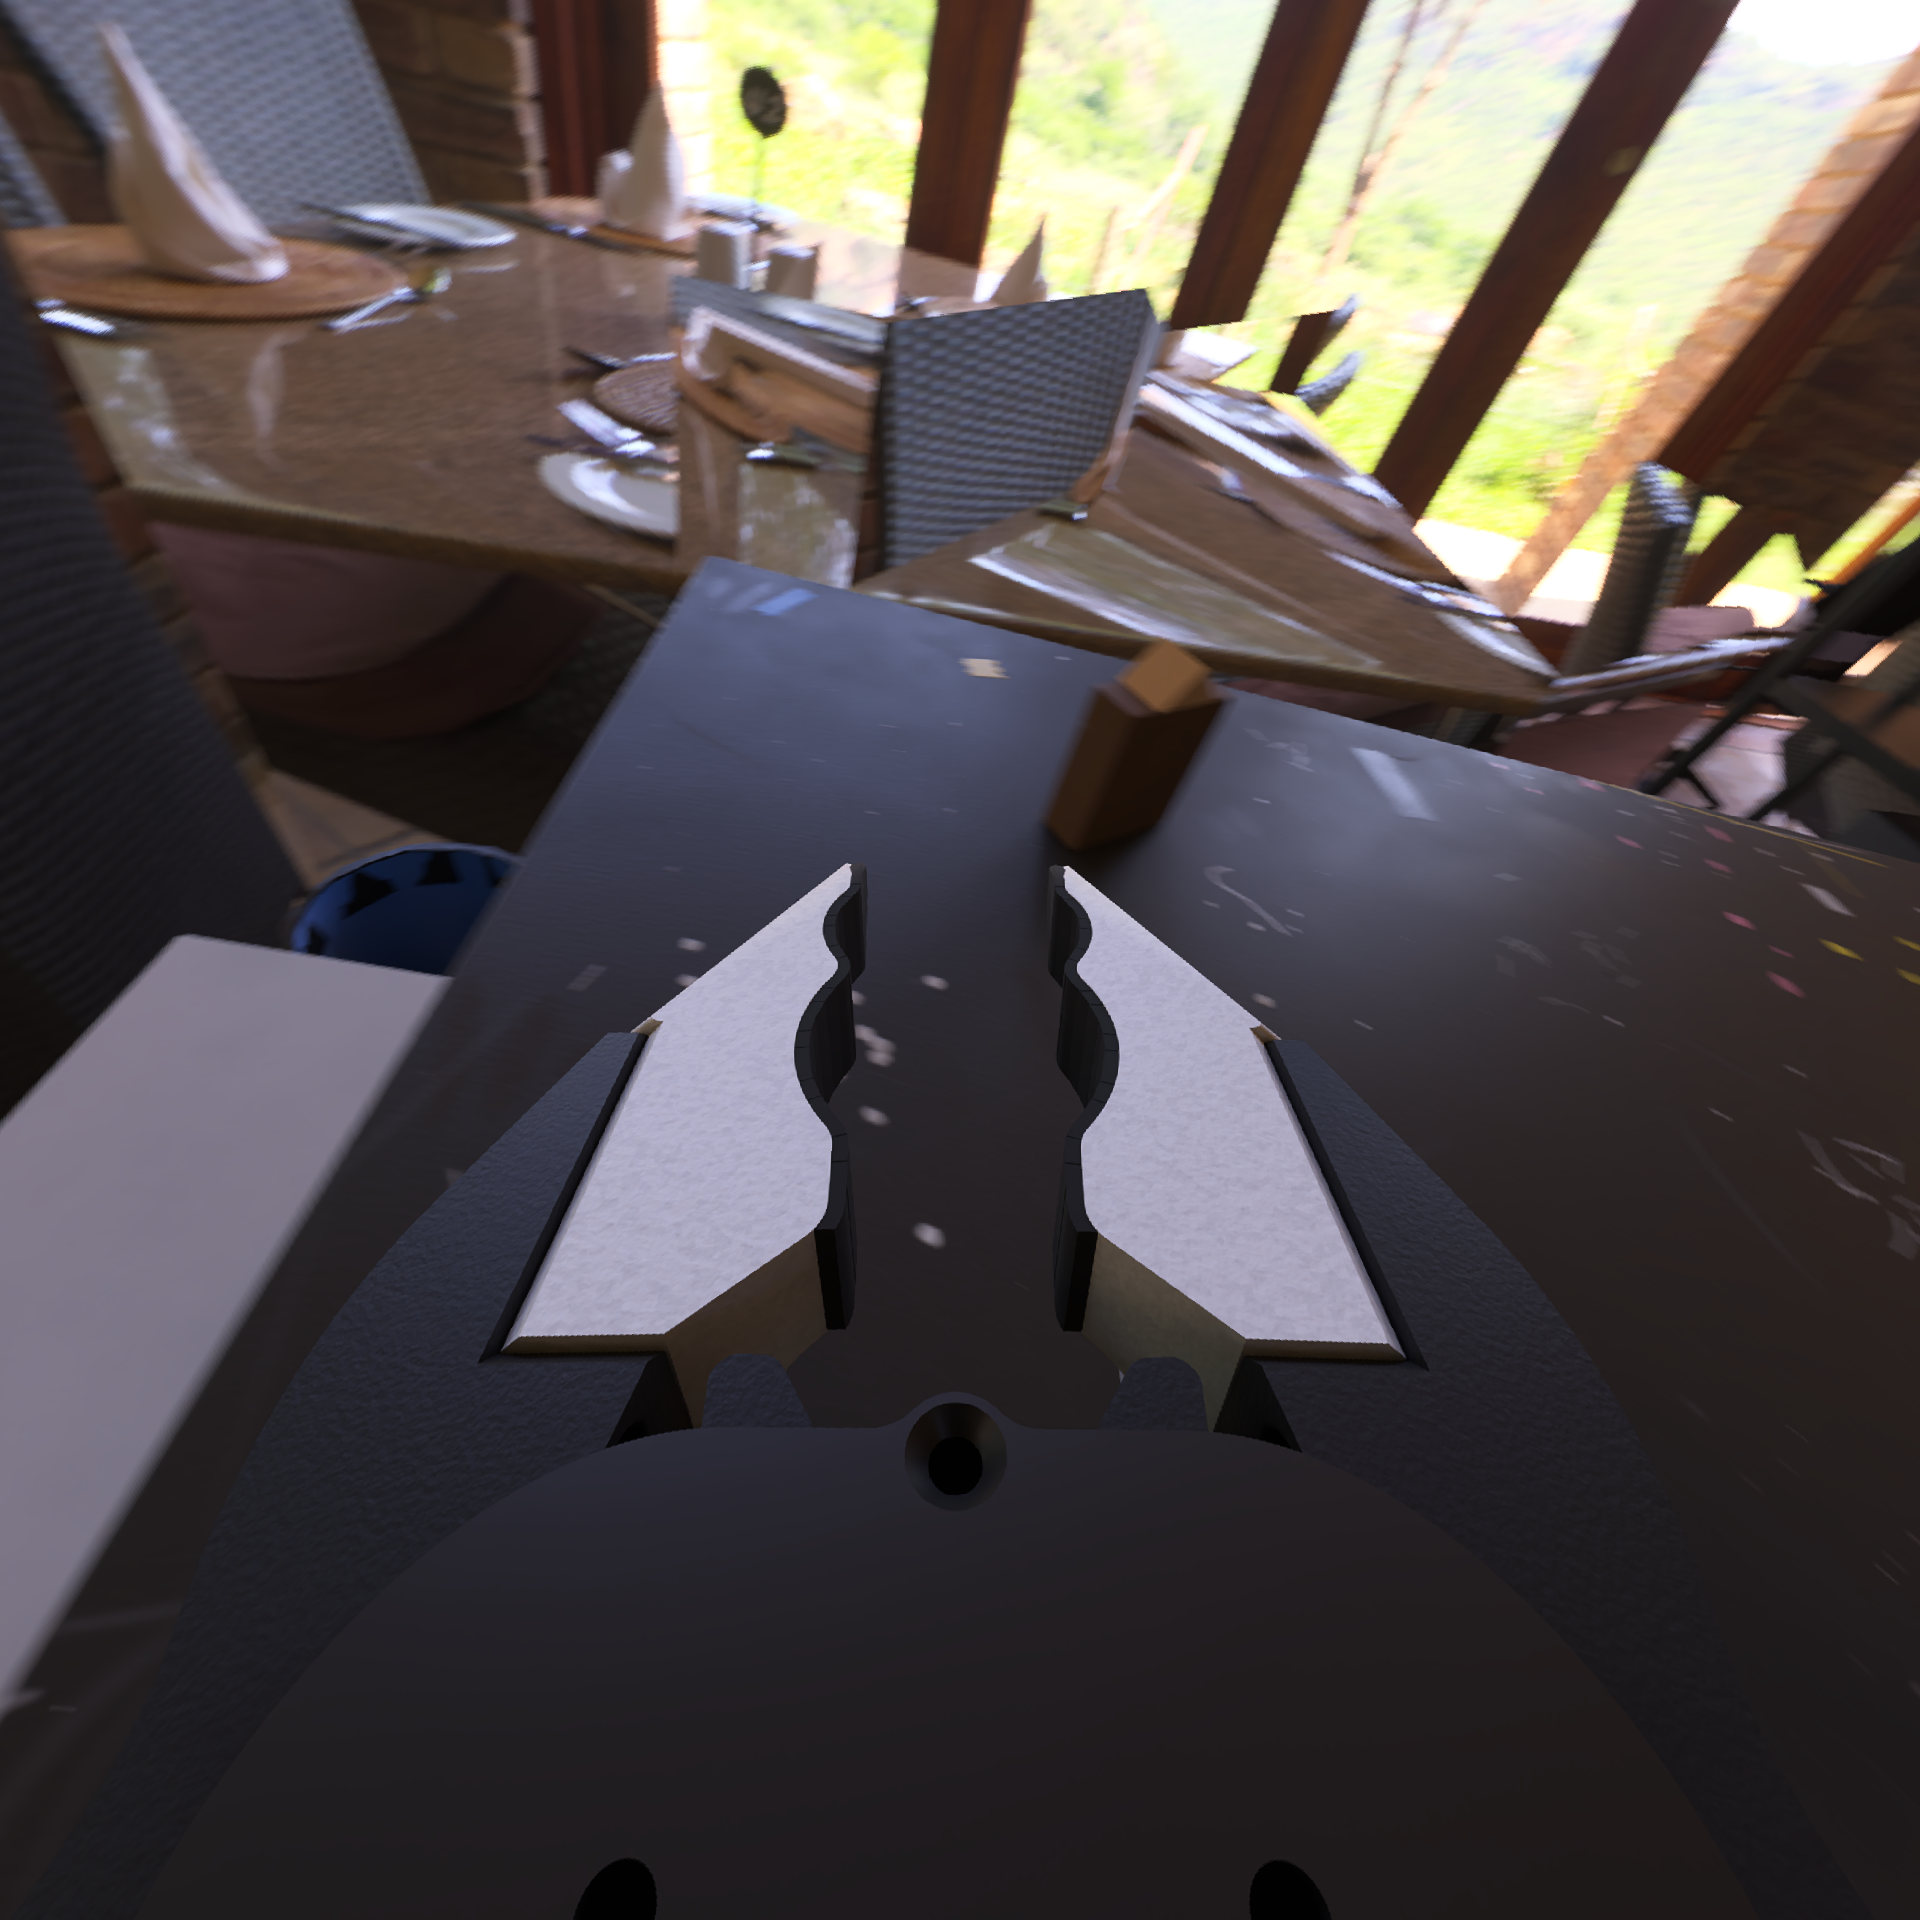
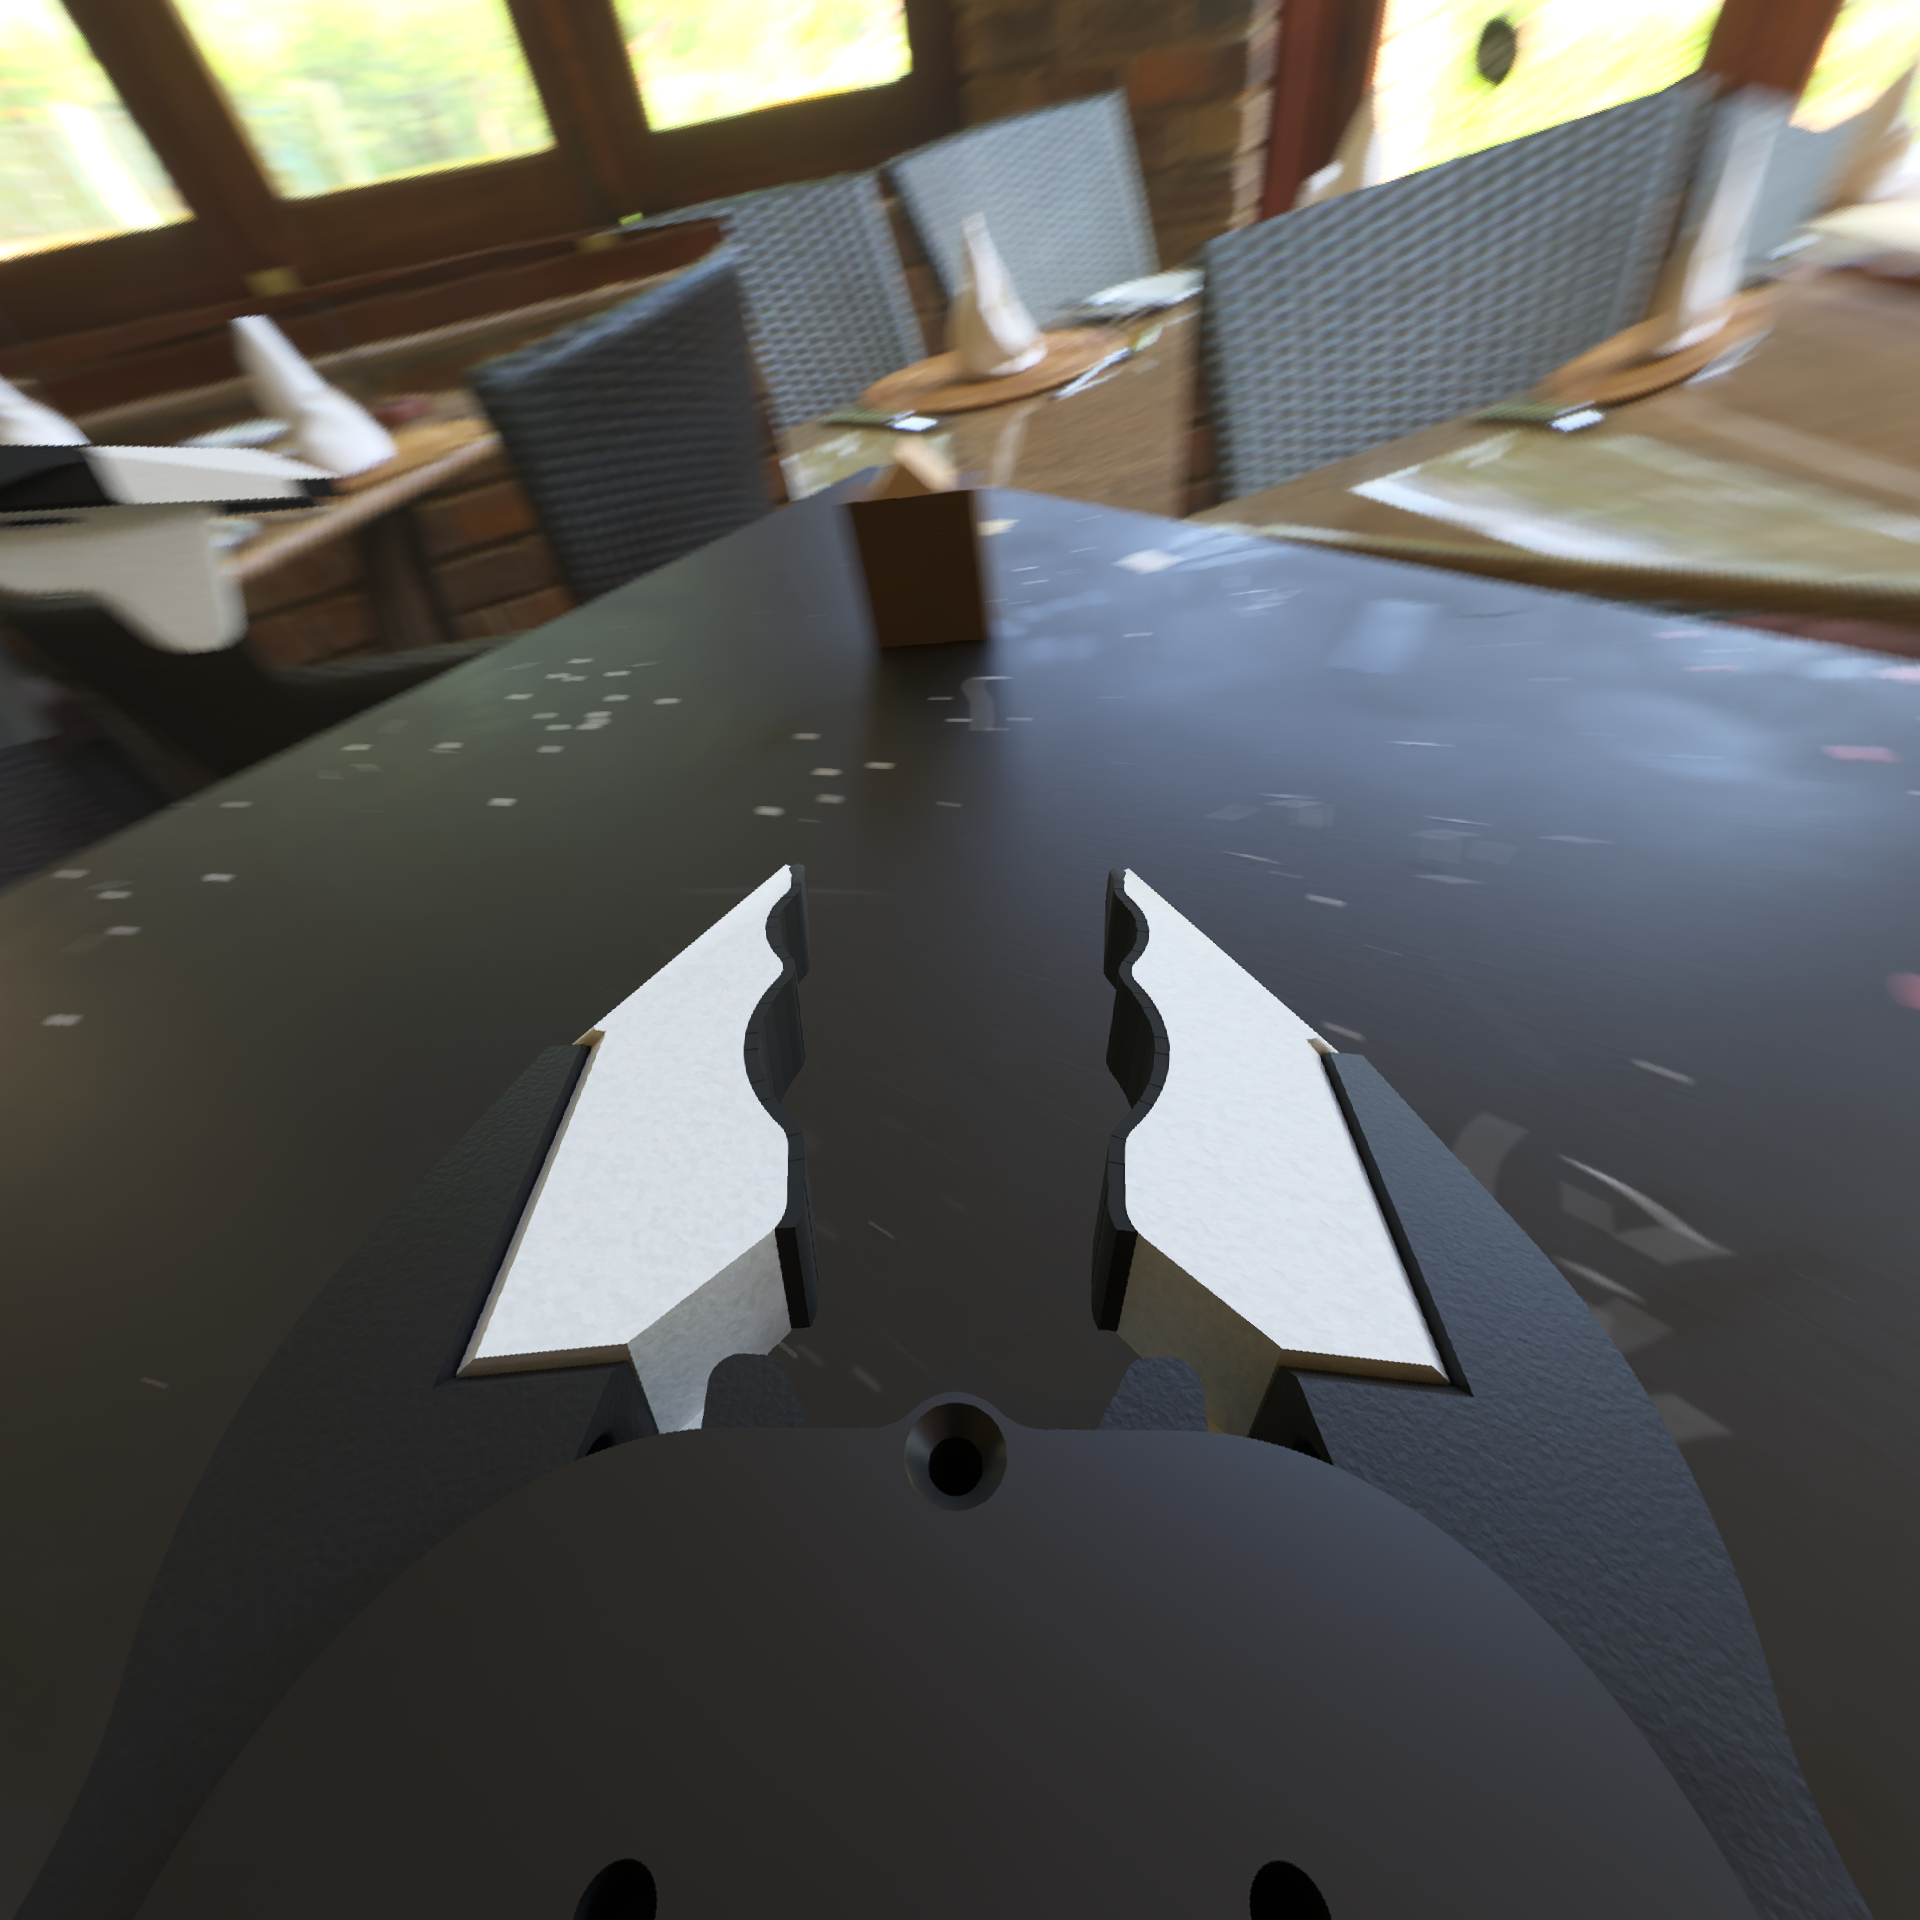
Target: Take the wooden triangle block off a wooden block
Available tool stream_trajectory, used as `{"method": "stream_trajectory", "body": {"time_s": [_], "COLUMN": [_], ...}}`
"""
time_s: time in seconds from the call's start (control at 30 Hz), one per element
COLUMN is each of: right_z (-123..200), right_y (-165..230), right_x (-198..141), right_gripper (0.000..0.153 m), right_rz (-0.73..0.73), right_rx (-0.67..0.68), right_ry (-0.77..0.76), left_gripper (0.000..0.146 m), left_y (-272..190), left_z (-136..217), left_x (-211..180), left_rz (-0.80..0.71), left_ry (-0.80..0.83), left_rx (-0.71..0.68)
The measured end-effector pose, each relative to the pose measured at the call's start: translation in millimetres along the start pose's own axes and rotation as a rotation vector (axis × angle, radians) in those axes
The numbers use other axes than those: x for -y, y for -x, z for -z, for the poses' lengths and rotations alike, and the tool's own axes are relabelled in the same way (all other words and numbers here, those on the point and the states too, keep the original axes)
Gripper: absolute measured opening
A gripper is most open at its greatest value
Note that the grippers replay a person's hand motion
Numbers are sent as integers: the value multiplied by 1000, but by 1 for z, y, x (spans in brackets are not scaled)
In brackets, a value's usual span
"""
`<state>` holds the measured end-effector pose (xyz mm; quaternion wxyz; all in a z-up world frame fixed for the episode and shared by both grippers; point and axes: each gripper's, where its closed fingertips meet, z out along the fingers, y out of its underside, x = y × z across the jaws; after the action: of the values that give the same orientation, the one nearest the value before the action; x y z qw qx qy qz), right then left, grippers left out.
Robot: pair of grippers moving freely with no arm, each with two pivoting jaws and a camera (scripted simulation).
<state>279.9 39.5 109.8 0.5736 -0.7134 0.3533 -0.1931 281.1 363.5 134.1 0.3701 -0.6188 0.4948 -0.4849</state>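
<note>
Closest to our left wrist camera we see the left gripper (image 1: 956,883), its two white fingers spread apart with nothing between them, so it is released. It hangs above a dark table (image 1: 1455,1039) that has small pale specks on it. Ahead and a little to the right stands the wooden block (image 1: 1117,774), upright near the far edge, and the wooden triangle block (image 1: 1169,675) sits on its top, touching it. At the left edge we see a white flat surface (image 1: 156,1195) and, beyond it, a blue round container (image 1: 400,909). In the right wrist view our right gripper (image 2: 954,883) is also released and empty, its fingers even wider apart, low over the same table (image 2: 416,935). The wooden block (image 2: 920,571) stands well ahead, almost straight in front, with the light tip of the triangle block (image 2: 902,480) on top. At the far left the other gripper's white fingers (image 2: 135,561) appear, blurred.
</note>
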Motion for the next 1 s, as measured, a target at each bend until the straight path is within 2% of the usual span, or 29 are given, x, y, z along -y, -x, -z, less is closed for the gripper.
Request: {"method": "stream_trajectory", "body": {"time_s": [0.13, 0.2, 0.27, 0.33, 0.37, 0.47, 0.6, 0.73, 0.8, 0.9, 1.0], "right_z": [93, 138, 182, 213, 220, 223, 205, 204, 206, 212, 212], "right_y": [-94, -144, -195, -233, -242, -255, -266, -285, -287, -288, -287], "right_x": [0, -1, -7, -25, -34, -49, -55, -61, -66, -64, -69], "right_gripper": [56, 55, 55, 55, 55, 55, 56, 56, 56, 56, 55], "right_rz": [-3, -53, -81, -89, -99, -147, -252, -182, -191, -202, -190], "right_rx": [-241, -348, -480, -603, -619, -627, -582, -649, -646, -645, -633], "right_ry": [-66, -101, -155, -151, -114, -66, -42, 28, 47, 38, 68], "left_gripper": [33, 30, 29, 28, 28, 29, 35, 33, 33, 32, 33], "left_y": [-64, -91, -117, -131, -136, -139, -140, -135, -129, -112, -110], "left_z": [26, 29, 24, 15, 10, 0, 7, 6, 0, -9, -23], "left_x": [-43, -70, -86, -87, -84, -82, -92, -79, -81, -82, -82], "left_rz": [-8, -27, -91, -169, -204, -256, -188, -192, -206, -227, -151], "left_ry": [50, 56, 102, 144, 144, 128, 180, 97, 120, 114, 141], "left_rx": [-63, -63, -138, -186, -198, -196, -222, -195, -177, -86, -112]}}
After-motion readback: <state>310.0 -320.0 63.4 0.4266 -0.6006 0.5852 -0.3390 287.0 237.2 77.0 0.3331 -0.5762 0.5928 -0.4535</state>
